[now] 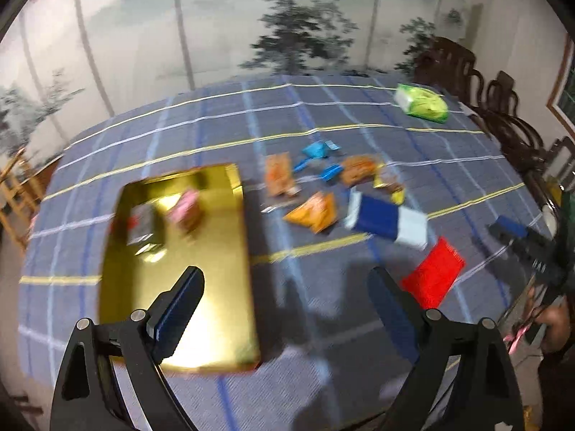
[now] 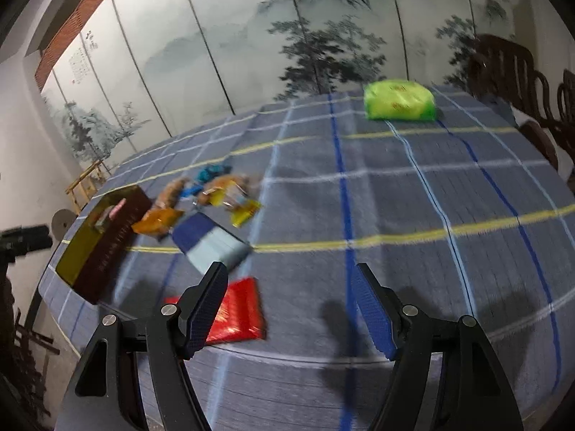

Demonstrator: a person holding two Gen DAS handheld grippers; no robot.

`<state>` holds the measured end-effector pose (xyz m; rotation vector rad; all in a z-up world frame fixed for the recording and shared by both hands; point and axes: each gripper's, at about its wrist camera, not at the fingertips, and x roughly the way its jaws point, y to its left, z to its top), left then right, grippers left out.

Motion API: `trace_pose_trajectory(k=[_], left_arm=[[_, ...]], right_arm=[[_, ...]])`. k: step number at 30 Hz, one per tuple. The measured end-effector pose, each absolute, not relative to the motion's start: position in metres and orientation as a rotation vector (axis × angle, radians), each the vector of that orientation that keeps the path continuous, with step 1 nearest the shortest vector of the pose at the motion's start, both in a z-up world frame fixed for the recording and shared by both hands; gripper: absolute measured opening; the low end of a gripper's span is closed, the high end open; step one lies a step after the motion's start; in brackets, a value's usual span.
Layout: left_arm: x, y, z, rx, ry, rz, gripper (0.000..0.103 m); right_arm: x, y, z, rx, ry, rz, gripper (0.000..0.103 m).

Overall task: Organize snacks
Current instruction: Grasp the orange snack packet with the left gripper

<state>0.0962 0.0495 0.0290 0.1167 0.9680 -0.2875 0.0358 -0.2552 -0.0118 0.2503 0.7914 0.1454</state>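
In the left wrist view, the left gripper (image 1: 285,309) hangs over the blue plaid tablecloth (image 1: 323,323) with its jaws wide and nothing between them. Under its left finger sits the gold tray (image 1: 215,287), which holds a pink packet (image 1: 185,212) and a dark packet (image 1: 143,224) at its far end. To the right of the tray lie loose snacks: an orange packet (image 1: 314,212), a blue and white box (image 1: 386,221), a red packet (image 1: 433,276) nearer, and small blue wrappers (image 1: 318,151) farther off. A green pack (image 1: 422,102) lies at the far right.

In the right wrist view, the right gripper (image 2: 291,307) is spread apart and empty above bare cloth. The red packet (image 2: 240,309) lies just behind its left finger, the blue and white box (image 2: 212,244) beyond it, and the tray (image 2: 104,244) at the far left. The green pack (image 2: 399,98) rests alone at the far edge.
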Motion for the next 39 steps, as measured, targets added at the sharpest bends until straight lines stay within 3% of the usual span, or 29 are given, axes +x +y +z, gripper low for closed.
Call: trace_pose_trajectory(k=[6, 10, 20, 21, 22, 25, 30, 39], left_arm=[[0.153, 0.008, 0.005, 0.106, 1.029, -0.307, 0.085], [0.183, -0.004, -0.022, 0.088, 1.096, -0.251, 0.061], [0.206, -0.017, -0.056, 0.125, 1.141, -0.150, 0.061], [0.207, -0.016, -0.060, 0.110, 1.145, -0.156, 0.058], [0.208, -0.015, -0.063, 0.094, 1.147, -0.165, 0.040], [0.207, -0.016, -0.062, 0.080, 1.120, -0.176, 0.023], [0.191, -0.020, -0.048, 0.081, 1.089, -0.186, 0.019], [0.119, 0.000, 0.023, -0.055, 0.953, -0.288, 0.017]], right_arm=[[0.036, -0.270, -0.027, 0.285, 0.774, 0.167, 0.072], [0.039, -0.276, -0.033, 0.329, 0.768, 0.194, 0.072], [0.044, -0.280, -0.040, 0.358, 0.758, 0.250, 0.072], [0.045, -0.279, -0.041, 0.359, 0.757, 0.255, 0.072], [0.045, -0.279, -0.041, 0.359, 0.757, 0.257, 0.072], [0.048, -0.280, -0.046, 0.362, 0.765, 0.259, 0.072], [0.050, -0.286, -0.054, 0.388, 0.784, 0.243, 0.072], [0.054, -0.287, -0.058, 0.383, 0.815, 0.204, 0.073]])
